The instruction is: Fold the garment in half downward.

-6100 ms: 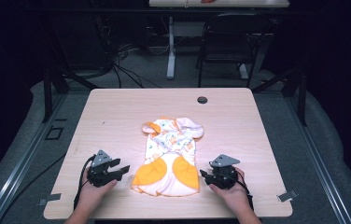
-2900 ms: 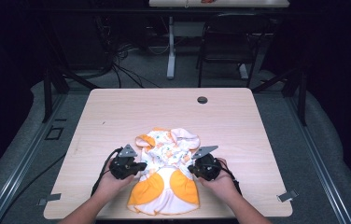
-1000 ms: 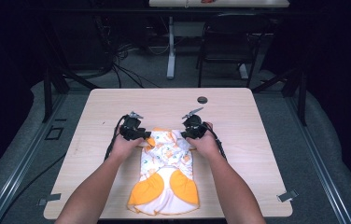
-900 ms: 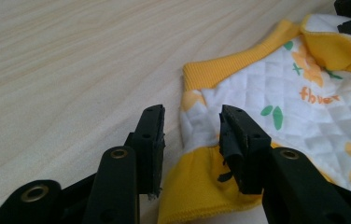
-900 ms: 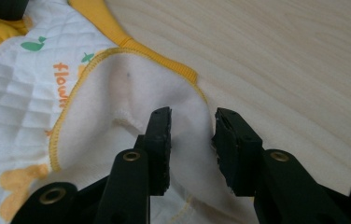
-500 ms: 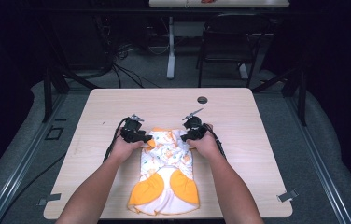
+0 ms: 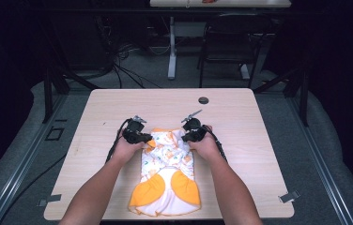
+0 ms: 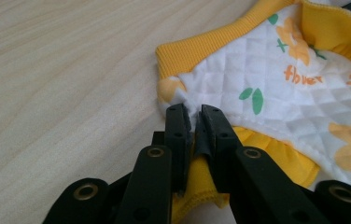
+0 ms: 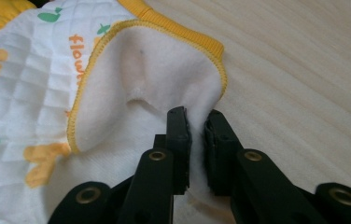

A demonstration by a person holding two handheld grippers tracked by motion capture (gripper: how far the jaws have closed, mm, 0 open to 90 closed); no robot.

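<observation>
A white quilted baby garment (image 7: 167, 173) with orange flower print and orange panels lies lengthwise on the wooden table (image 7: 118, 108). My left gripper (image 7: 147, 139) is at its far left corner and my right gripper (image 7: 185, 138) at its far right corner. In the left gripper view the left gripper (image 8: 194, 114) has just been closing, and its jaws pinch the garment's (image 8: 281, 93) edge beside the yellow ribbed cuff. In the right gripper view the right gripper (image 9: 196, 119) has also just been closing, and it pinches the garment's white fleecy inside (image 9: 131, 93).
A small black round disc (image 7: 203, 100) lies near the table's far edge. Bare wood stretches to both sides of the garment. Beyond the table stand a desk leg (image 7: 171, 51) and a dark chair (image 7: 226, 47). A grey clip (image 7: 289, 197) sits at the front right corner.
Both hands moved from the table's front corners up to the garment's far end, and the garment now lies stretched lengthwise. Over the last second the hands kept still.
</observation>
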